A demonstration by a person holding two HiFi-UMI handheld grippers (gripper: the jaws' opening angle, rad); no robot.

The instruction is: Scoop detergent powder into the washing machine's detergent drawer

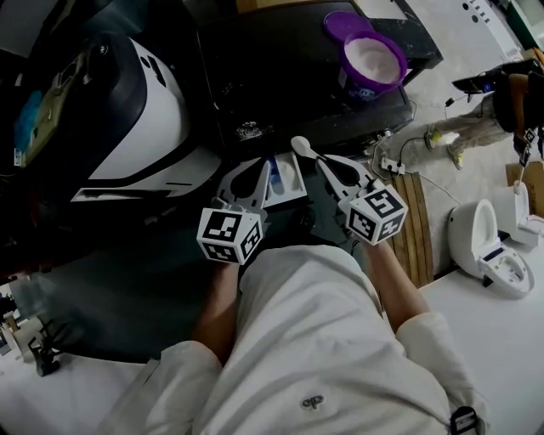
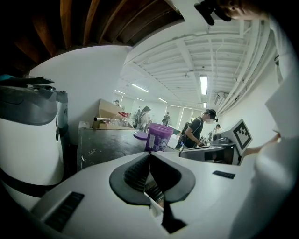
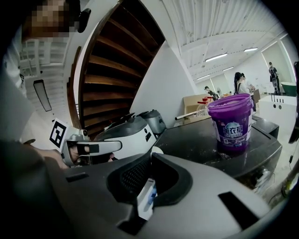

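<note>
The purple detergent tub [image 1: 372,61] stands open on the dark washing machine top [image 1: 272,76], with white powder inside and its lid [image 1: 342,23] behind it. The white and blue detergent drawer [image 1: 286,180] is pulled out at the machine's front. My right gripper [image 1: 321,161] is shut on the handle of a white spoon [image 1: 301,146], whose bowl sticks out past the tips just right of the drawer. My left gripper [image 1: 269,164] hangs over the drawer's left side, jaws together. The tub [image 3: 230,122] is ahead in the right gripper view and further off [image 2: 158,137] in the left gripper view.
A large white and black appliance [image 1: 136,119] fills the left side. On the floor at the right are wooden slats [image 1: 416,221], a power strip with cables [image 1: 393,161] and a white toilet-shaped object [image 1: 489,246]. Several people stand far back [image 2: 196,130].
</note>
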